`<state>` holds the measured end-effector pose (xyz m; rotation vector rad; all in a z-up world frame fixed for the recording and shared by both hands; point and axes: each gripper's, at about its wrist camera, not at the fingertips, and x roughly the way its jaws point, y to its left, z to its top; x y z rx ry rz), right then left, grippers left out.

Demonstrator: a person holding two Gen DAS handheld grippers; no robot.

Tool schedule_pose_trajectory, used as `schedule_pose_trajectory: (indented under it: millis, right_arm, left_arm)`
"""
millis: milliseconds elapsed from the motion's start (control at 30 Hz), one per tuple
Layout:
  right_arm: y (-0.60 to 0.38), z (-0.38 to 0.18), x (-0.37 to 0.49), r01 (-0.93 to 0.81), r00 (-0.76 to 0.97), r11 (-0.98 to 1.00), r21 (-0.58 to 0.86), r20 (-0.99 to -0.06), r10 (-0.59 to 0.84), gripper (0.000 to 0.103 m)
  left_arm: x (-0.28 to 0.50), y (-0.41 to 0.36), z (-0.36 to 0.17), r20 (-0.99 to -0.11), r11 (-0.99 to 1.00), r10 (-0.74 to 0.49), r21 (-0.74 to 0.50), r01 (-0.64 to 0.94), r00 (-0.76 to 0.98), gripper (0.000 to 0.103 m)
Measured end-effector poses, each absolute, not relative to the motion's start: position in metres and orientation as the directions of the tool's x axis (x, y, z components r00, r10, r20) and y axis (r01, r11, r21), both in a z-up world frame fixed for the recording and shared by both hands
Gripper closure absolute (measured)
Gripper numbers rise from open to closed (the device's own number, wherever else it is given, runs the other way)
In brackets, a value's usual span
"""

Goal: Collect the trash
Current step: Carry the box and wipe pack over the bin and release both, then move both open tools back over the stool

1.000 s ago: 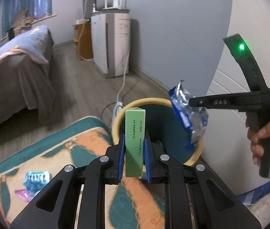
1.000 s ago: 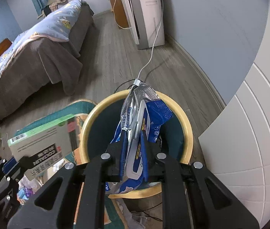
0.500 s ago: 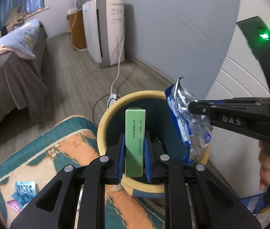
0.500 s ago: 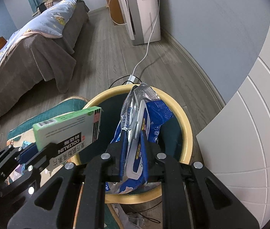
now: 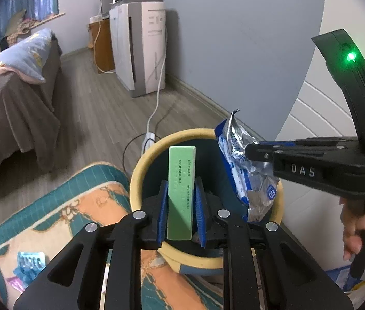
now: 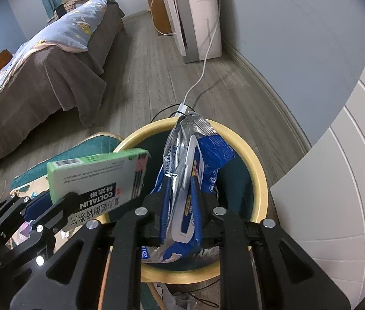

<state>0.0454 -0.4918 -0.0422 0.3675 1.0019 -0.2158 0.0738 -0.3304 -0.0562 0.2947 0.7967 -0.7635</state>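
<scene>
A round bin with a yellow rim and dark teal inside stands on the floor by the wall. My left gripper is shut on a green medicine box, held upright over the bin's mouth. From the right wrist view, the same box hangs over the bin's left rim. My right gripper has a crumpled blue and silver wrapper between its pads above the bin; its jaws are opening, and the wrapper still hangs in them.
A teal and orange rug lies left of the bin with small packets on it. A power strip and cable lie behind the bin. A bed, a white appliance and a white panelled wall surround it.
My left gripper has carried the green box forward and down until it is over the bin. The right gripper stayed over the bin and its jaws have spread slightly around the wrapper.
</scene>
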Motion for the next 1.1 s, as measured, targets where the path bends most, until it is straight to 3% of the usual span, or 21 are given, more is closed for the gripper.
schedule_pose_trajectory:
  millis: [100,167,233,300,367,433,733,1100]
  right_arm:
    - [-0.491,-0.041,0.045,0.353,0.518,0.917,0.189,-0.855,-0.023,0.061]
    - [-0.490,-0.042,0.046,0.362,0.502,0.916,0.176,-0.864,-0.032,0.056]
    - [-0.488,-0.042,0.047,0.370,0.488,0.915,0.163,-0.872,-0.042,0.043]
    - [-0.483,-0.037,0.048,0.370,0.485,0.917,0.147,-0.873,-0.056,0.021]
    - [-0.477,-0.029,0.048,0.366,0.495,0.921,0.133,-0.866,-0.072,0.008]
    - [-0.468,-0.018,0.047,0.353,0.513,0.927,0.123,-0.854,-0.082,0.006]
    - [-0.418,0.020,0.049,0.284,0.555,0.956,0.071,-0.825,-0.103,0.006]
    - [-0.331,0.038,0.054,0.152,0.577,0.985,0.076,-0.816,-0.026,0.006]
  left_arm:
    - [0.075,-0.326,-0.053,-0.730,0.706,-0.503,-0.038,0.707,0.463,0.070]
    - [0.075,-0.321,-0.052,-0.728,0.716,-0.499,-0.040,0.697,0.471,0.059]
    - [0.075,-0.311,-0.050,-0.725,0.726,-0.498,-0.049,0.686,0.476,0.050]
    - [0.072,-0.300,-0.046,-0.718,0.741,-0.490,-0.043,0.670,0.495,0.025]
    - [0.069,-0.287,-0.041,-0.704,0.760,-0.473,-0.022,0.649,0.530,0.016]
    - [0.067,-0.269,-0.035,-0.699,0.790,-0.442,-0.007,0.613,0.562,0.010]
    - [0.057,-0.175,0.006,-0.665,0.876,-0.345,0.024,0.481,0.662,0.007]
    - [0.036,-0.055,0.022,-0.674,0.941,-0.214,0.053,0.335,0.707,0.006]
